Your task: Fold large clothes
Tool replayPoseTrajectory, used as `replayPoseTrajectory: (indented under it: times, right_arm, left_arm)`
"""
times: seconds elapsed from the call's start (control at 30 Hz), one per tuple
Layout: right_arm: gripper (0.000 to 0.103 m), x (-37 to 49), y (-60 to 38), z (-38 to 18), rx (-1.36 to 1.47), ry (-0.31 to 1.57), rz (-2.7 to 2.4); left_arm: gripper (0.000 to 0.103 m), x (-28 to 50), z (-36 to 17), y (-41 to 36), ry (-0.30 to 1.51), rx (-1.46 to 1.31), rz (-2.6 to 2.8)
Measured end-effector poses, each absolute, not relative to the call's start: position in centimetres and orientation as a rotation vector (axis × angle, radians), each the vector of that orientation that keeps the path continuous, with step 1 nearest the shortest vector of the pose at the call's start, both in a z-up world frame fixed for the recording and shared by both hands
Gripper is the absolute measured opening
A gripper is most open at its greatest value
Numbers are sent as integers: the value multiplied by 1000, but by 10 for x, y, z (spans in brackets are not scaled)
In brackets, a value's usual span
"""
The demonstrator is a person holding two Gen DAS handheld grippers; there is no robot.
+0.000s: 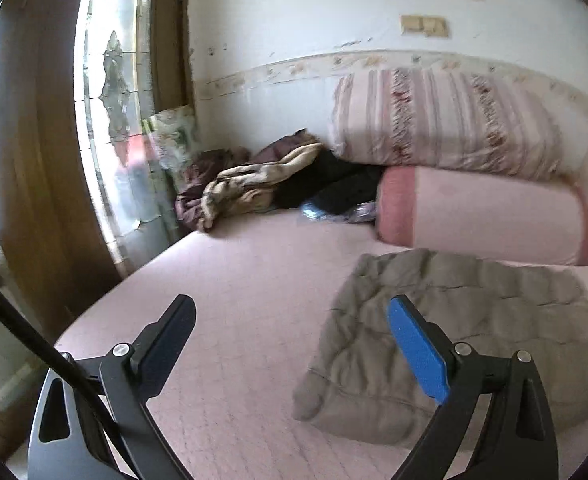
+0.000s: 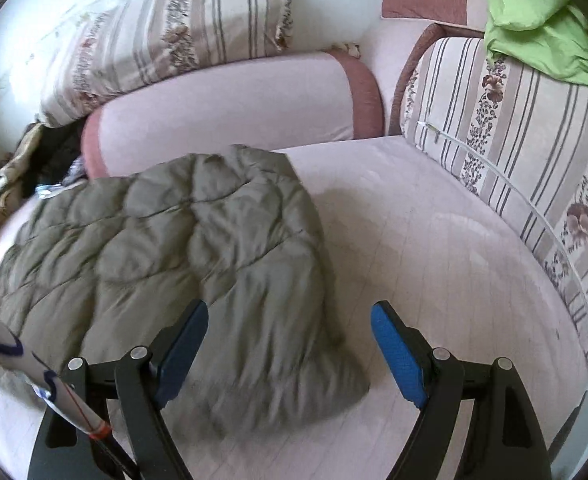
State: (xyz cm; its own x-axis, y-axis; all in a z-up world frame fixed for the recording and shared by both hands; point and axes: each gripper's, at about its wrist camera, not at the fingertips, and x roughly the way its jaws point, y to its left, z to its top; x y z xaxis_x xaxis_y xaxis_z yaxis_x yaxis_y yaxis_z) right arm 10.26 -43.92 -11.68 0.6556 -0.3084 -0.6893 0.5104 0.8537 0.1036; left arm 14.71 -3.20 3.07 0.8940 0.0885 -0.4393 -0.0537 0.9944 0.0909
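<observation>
A grey-green quilted padded jacket [image 1: 458, 340] lies folded into a compact bundle on the pink bed sheet [image 1: 245, 292]. It also shows in the right wrist view [image 2: 181, 260]. My left gripper [image 1: 294, 332] is open and empty, hovering over the sheet just left of the jacket. My right gripper [image 2: 289, 340] is open and empty above the jacket's near right edge.
A pile of crumpled clothes [image 1: 277, 180] lies at the far left corner of the bed. A pink bolster [image 2: 229, 116] and striped floral cushions [image 2: 165, 36] line the wall. Another striped cushion [image 2: 514, 152] stands right, with a green cloth [image 2: 542, 28] on it. A glass door [image 1: 109, 112] is left.
</observation>
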Motion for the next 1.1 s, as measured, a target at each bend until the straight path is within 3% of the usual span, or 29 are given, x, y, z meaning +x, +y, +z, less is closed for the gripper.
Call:
replayPoseTrajectory:
  times: [0.2, 0.57, 0.9, 1.1]
  right_arm:
    - [87, 54, -405, -115, 320, 685, -454]
    - [87, 3, -365, -124, 315, 691, -468]
    - [87, -20, -336, -112, 287, 665, -447]
    - [87, -25, -321, -112, 268, 667, -423]
  left_arm:
    - [99, 115, 47, -34, 474, 39, -30]
    - [101, 62, 30, -50, 583, -137, -331]
    - [101, 28, 40, -64, 500, 18, -177]
    - [101, 11, 48, -53, 413, -49, -192]
